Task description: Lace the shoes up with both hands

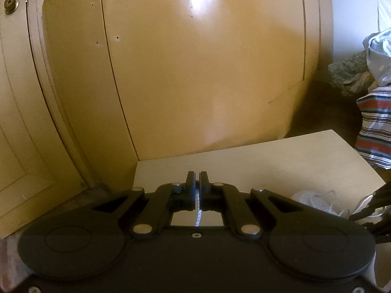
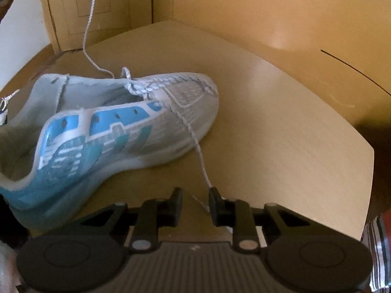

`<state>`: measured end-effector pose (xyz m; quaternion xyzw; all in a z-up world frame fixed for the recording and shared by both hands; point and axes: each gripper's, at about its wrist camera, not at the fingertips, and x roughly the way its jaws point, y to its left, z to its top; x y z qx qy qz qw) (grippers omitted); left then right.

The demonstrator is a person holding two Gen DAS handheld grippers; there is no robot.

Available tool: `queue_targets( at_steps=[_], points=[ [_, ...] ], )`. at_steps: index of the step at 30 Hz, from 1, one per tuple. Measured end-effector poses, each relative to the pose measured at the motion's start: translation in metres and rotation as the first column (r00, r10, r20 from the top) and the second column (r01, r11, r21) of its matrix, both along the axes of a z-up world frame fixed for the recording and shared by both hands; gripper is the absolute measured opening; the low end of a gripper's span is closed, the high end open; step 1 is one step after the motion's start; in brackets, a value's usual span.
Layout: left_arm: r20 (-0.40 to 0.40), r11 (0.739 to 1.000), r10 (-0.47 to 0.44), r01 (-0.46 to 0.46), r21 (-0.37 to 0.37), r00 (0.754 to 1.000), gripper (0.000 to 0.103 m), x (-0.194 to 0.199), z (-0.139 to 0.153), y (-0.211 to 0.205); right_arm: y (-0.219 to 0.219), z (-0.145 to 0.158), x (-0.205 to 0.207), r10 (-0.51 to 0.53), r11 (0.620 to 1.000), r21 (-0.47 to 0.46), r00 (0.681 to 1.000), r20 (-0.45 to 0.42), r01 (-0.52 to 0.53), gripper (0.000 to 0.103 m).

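Observation:
A white and blue sneaker (image 2: pixel 110 127) lies on its side on the wooden table (image 2: pixel 281 122), toe toward the far end. One white lace end (image 2: pixel 89 24) rises from the eyelets to the top edge of the right wrist view. My left gripper (image 1: pixel 197 178) is shut on a speckled white lace (image 1: pixel 198 210) that runs back between its fingers. The other lace end (image 2: pixel 199 151) runs from the shoe down to my right gripper (image 2: pixel 195 193) and lies against the inner side of the right finger (image 2: pixel 214 195). Those jaws stand apart with a clear gap. A bit of the shoe (image 1: pixel 310 197) shows low on the right.
A glossy tan cabinet door (image 1: pixel 195 73) stands right behind the table. A cardboard box (image 2: pixel 102 7) sits at the far left. Striped cloth (image 1: pixel 374 134) and a heap of fabric lie past the table's right edge (image 2: pixel 366 171).

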<state>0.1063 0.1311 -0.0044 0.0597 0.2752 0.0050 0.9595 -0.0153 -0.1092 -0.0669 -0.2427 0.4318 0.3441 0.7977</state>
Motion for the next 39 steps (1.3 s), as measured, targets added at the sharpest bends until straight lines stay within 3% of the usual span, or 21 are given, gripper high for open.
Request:
queue_targets(
  at_steps=[6,9,12,14,16,18,20,22,24,26,29,32,39],
  points=[
    [-0.010,1.000,-0.006,0.006,-0.004,1.000,0.000,0.009,-0.003,-0.003,0.004,-0.002,0.001,-0.021,1.000,-0.017,1.000,-0.006,0.021,0.024],
    [-0.010,1.000,-0.007,0.007,-0.008,1.000,0.000,0.007,-0.002,-0.002,0.003,-0.001,0.002,-0.047,0.999,-0.008,0.998,-0.043,0.047,0.003],
    [-0.002,1.000,-0.010,0.010,-0.015,1.000,0.000,0.007,0.001,-0.002,0.004,0.001,-0.001,-0.078,0.997,-0.021,0.996,-0.038,0.077,0.002],
    [0.011,1.000,-0.019,0.019,-0.024,1.000,0.000,0.004,0.006,-0.004,-0.004,0.016,-0.001,-0.123,0.989,0.072,0.991,-0.058,0.127,0.002],
    [0.028,0.999,-0.030,0.031,-0.037,0.999,0.000,-0.001,0.012,-0.006,-0.016,0.039,0.003,-0.174,0.966,0.184,0.983,-0.056,0.181,0.002],
    [0.074,0.995,-0.063,0.068,-0.078,0.995,0.000,-0.009,0.027,-0.010,-0.034,0.072,0.000,-0.239,0.920,0.312,0.970,-0.034,0.238,0.002],
    [0.118,0.991,-0.073,0.085,-0.099,0.990,0.000,-0.016,0.042,-0.014,-0.063,0.125,-0.008,-0.341,0.820,0.492,0.940,0.010,0.292,0.002],
    [0.186,0.984,-0.087,0.113,-0.138,0.979,0.000,-0.027,0.069,-0.020,-0.085,0.166,-0.011,-0.408,0.737,0.604,0.912,0.041,0.303,0.002],
    [0.232,0.978,-0.093,0.132,-0.161,0.968,0.000,-0.033,0.094,-0.025,-0.103,0.209,-0.018,-0.470,0.668,0.685,0.878,0.087,0.290,0.002],
    [0.293,0.974,-0.094,0.149,-0.168,0.951,0.000,-0.039,0.129,-0.030,-0.114,0.245,-0.024,-0.506,0.629,0.731,0.853,0.126,0.265,0.002],
    [0.372,0.970,-0.104,0.177,-0.167,0.923,0.000,-0.044,0.183,-0.037,-0.123,0.293,-0.031,-0.541,0.591,0.775,0.823,0.176,0.223,0.002],
    [0.405,0.964,-0.137,0.216,-0.156,0.904,0.000,-0.043,0.221,-0.051,-0.122,0.334,-0.039,-0.544,0.567,0.807,0.812,0.213,0.168,0.002],
    [0.425,0.951,-0.208,0.284,-0.124,0.881,0.000,-0.044,0.267,-0.086,-0.099,0.395,-0.039,-0.498,0.575,0.815,0.820,0.282,0.069,0.002]
  ],
)
